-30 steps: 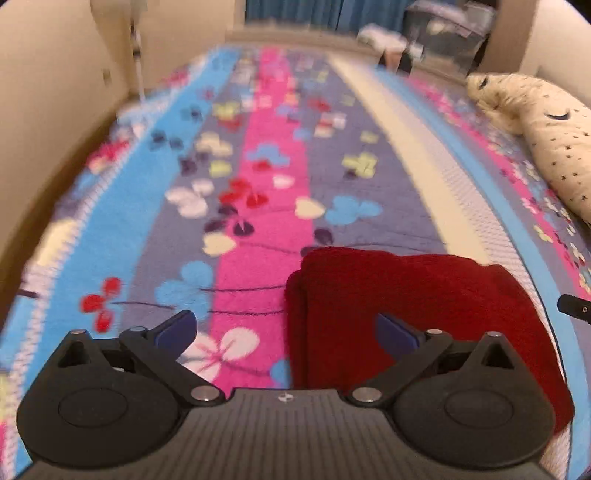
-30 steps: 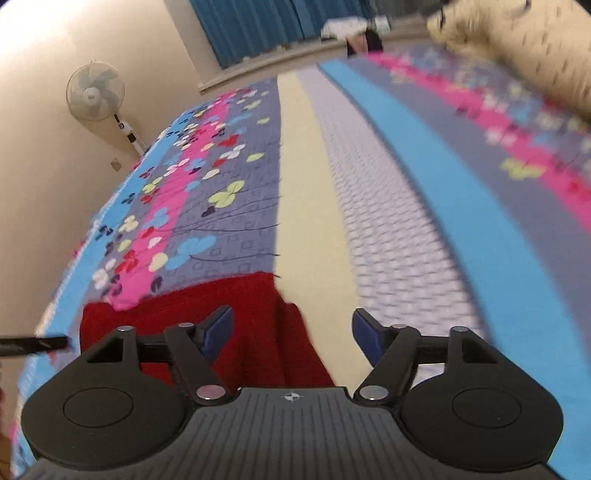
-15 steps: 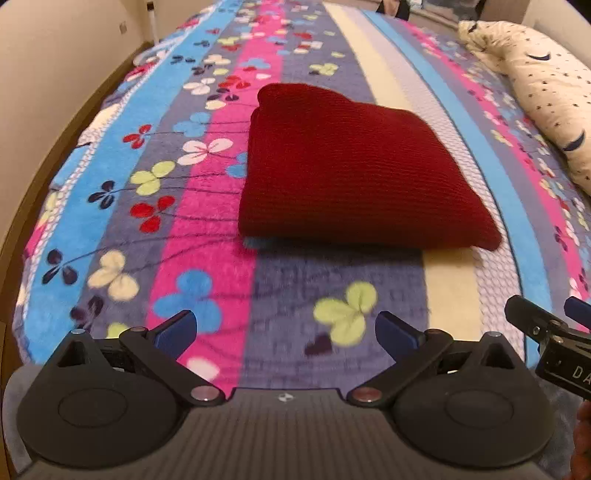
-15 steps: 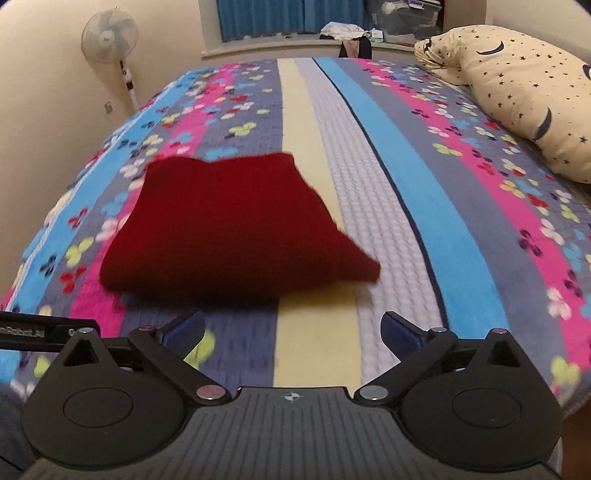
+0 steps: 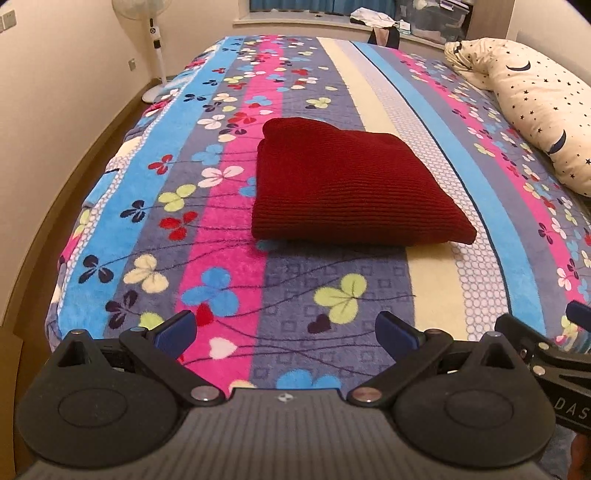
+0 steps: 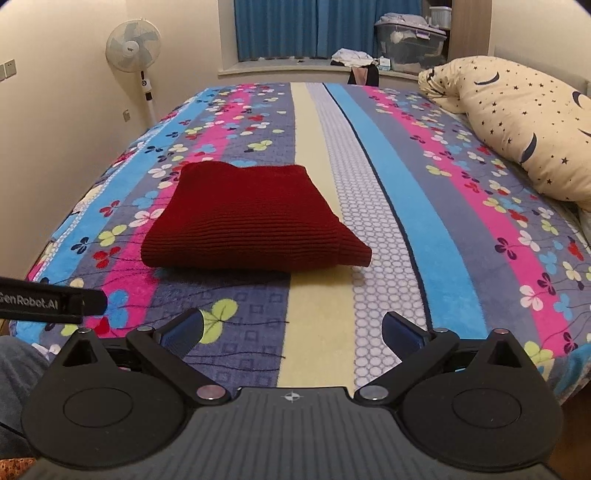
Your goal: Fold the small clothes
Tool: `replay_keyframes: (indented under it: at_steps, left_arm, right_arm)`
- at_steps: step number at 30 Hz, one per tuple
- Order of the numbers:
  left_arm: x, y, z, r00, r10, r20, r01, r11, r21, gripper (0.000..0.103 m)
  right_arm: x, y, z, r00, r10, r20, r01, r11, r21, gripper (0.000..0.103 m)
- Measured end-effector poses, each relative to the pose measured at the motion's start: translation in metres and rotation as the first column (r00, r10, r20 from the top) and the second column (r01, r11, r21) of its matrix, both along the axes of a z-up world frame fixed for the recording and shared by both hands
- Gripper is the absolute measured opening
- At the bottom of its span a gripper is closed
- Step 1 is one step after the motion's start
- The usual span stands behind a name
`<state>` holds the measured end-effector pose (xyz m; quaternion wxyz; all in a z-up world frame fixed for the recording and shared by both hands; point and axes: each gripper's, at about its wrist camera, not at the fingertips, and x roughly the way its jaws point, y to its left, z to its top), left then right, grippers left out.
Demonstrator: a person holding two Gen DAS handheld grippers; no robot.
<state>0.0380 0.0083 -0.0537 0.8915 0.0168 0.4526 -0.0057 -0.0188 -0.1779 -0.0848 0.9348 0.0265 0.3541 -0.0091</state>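
Folded red knit garment (image 5: 347,188) lies at frame centre on the striped floral blanket (image 5: 229,258). Left gripper (image 5: 284,332) at the bottom edge, jaws spread wide, empty, well apart from the garment. Star-print pillow (image 5: 535,99) upper right; standing fan (image 5: 144,22) upper left.

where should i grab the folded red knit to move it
Grip the red knit at its thick near edge, coming in low from the foot of the bed with the right tool. That edge faces the tool and bundles all the layers.
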Motion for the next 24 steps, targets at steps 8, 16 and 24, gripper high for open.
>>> replay_keyframes:
  at_steps: [8,16,24]
  left_arm:
    - [-0.0047,-0.0065,0.0025,1.000,-0.022,0.003,0.022,1.000,0.007,0.103]
    - [-0.0062,-0.0087,0.0028,1.000,-0.030,0.005,0.030,0.999,0.020,0.103]
    - [-0.0094,-0.0102,0.0050,0.999,-0.035,0.014,0.034,0.999,0.029,0.103]
  right_arm:
    - [-0.0032,0.0039,0.0042,1.000,0.009,0.013,-0.009,1.000,-0.009,0.102]
    - [-0.0051,0.0026,0.0056,1.000,0.003,0.019,-0.003,1.000,-0.007,0.102]
    - [-0.0063,0.0037,0.0074,1.000,0.008,0.028,-0.008,1.000,-0.009,0.102]
